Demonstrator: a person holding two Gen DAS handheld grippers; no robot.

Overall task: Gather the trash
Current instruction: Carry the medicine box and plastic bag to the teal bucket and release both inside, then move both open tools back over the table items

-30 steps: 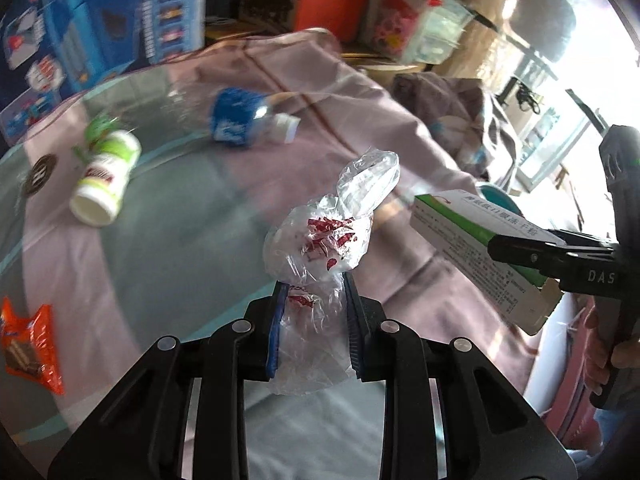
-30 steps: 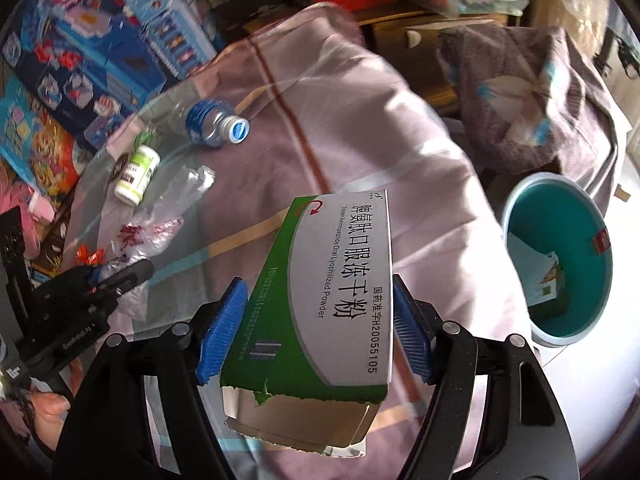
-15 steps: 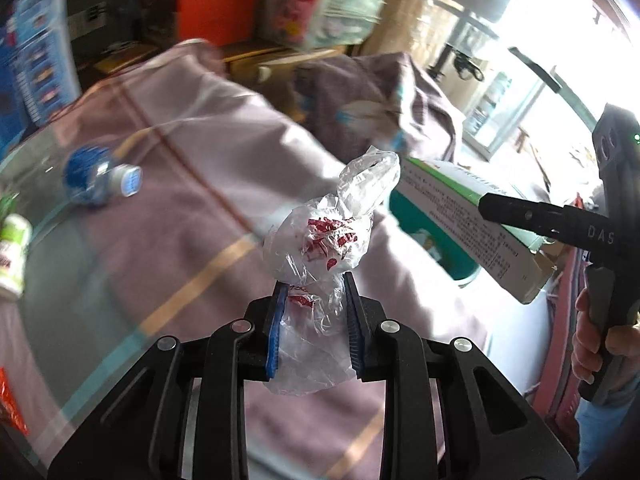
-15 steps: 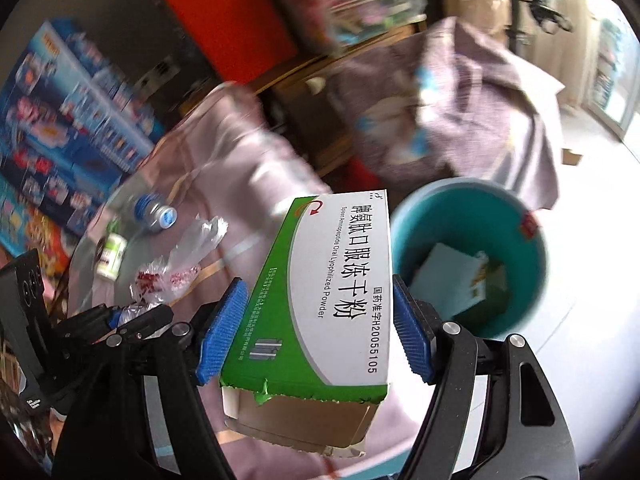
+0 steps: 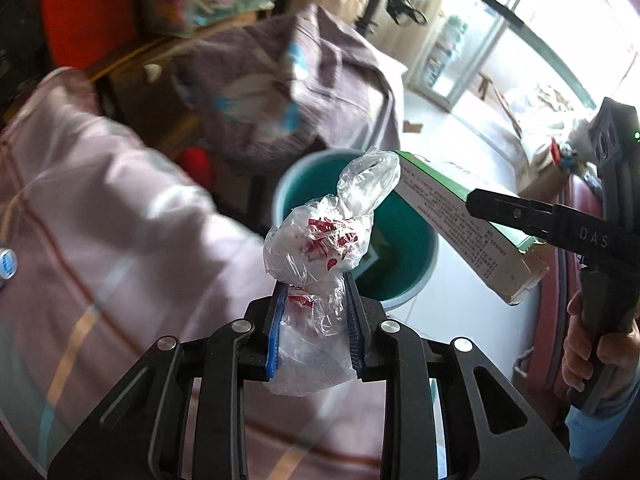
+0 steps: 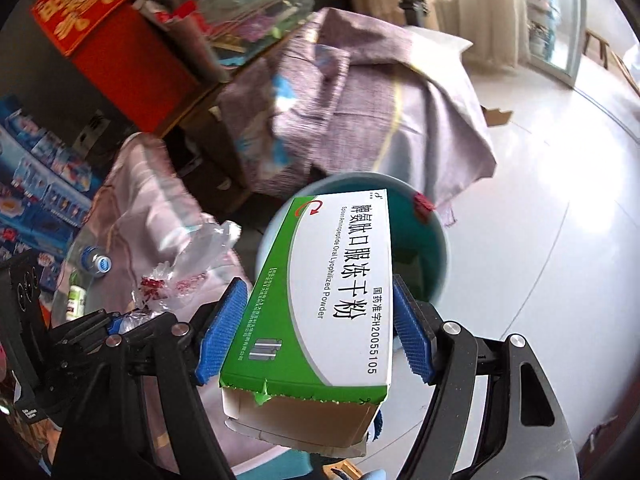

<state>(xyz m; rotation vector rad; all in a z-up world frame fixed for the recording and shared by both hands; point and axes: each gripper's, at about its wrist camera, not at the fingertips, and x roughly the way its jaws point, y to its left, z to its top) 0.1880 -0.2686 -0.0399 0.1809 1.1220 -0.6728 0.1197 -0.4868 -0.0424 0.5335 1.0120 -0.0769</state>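
Note:
My left gripper (image 5: 316, 292) is shut on a crumpled clear plastic bag (image 5: 320, 248) with red print, which sticks up between the blue pads. Just beyond the bag, a teal bin (image 5: 412, 248) stands on the floor with some paper in it. My right gripper (image 6: 320, 286) is shut on a green and white medicine box (image 6: 336, 292), torn open at its near end. The box covers most of the bin (image 6: 438, 240) in the right wrist view. The same box (image 5: 452, 212) juts in from the right of the left wrist view, above the bin's rim. A hand (image 5: 588, 344) grips the right handle.
The glass-topped table with a pink cloth (image 5: 100, 208) lies to the left, still carrying a water bottle (image 6: 96, 260) and a small white bottle (image 6: 76, 296). A purple cloth-draped heap (image 6: 360, 92) rises behind the bin. White floor (image 6: 540, 208) spreads to the right.
Both grippers have swung off the table toward the teal bin, which now lies right behind the bag and the box. Both grips are unchanged.

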